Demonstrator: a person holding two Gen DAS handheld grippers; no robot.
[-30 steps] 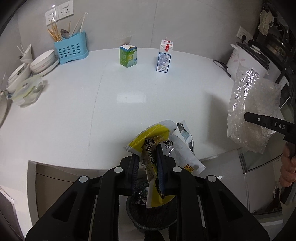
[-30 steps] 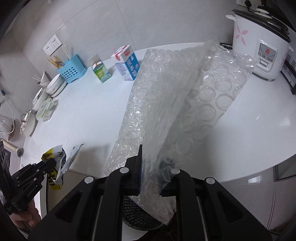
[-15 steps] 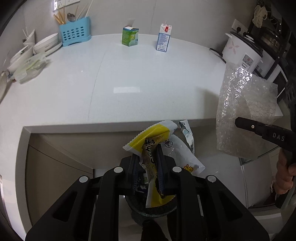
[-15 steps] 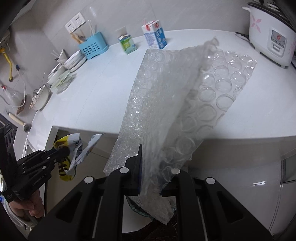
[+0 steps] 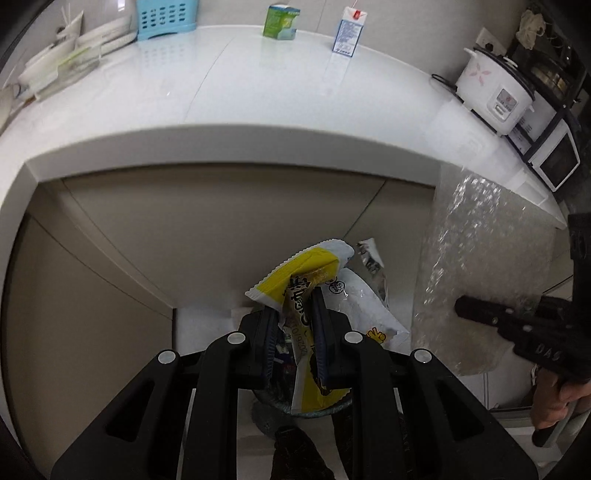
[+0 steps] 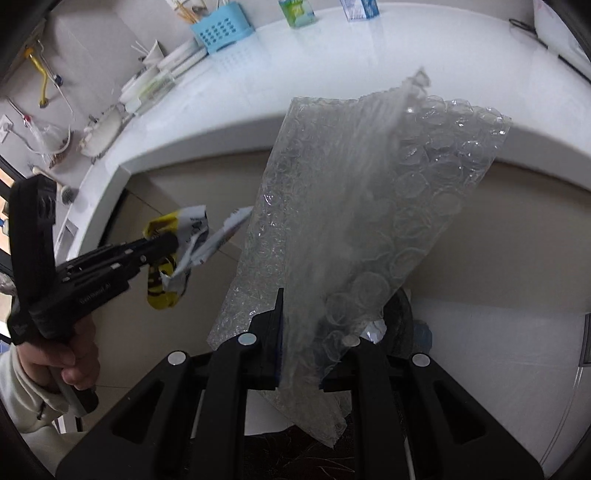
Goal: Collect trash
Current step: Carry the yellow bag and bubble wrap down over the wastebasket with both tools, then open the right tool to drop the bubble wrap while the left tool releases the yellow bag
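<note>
Rice cooker (image 5: 496, 98), blue rack (image 5: 166, 16) on counter (image 5: 258, 99).

Two black two-finger grippers, the left gripper (image 5: 293, 314) and the right gripper (image 6: 297, 332). One yellow-and-white crumpled snack wrapper (image 5: 306, 280). One clear bubble-wrap sheet (image 6: 354, 206). One dark round trash bin (image 5: 306, 406). Two small cartons: one green (image 5: 280, 21), one blue-and-white (image 5: 347, 33). One blue perforated utensil holder (image 5: 166, 18). One white rice cooker (image 5: 495, 96). One white countertop (image 5: 240, 96).
</note>
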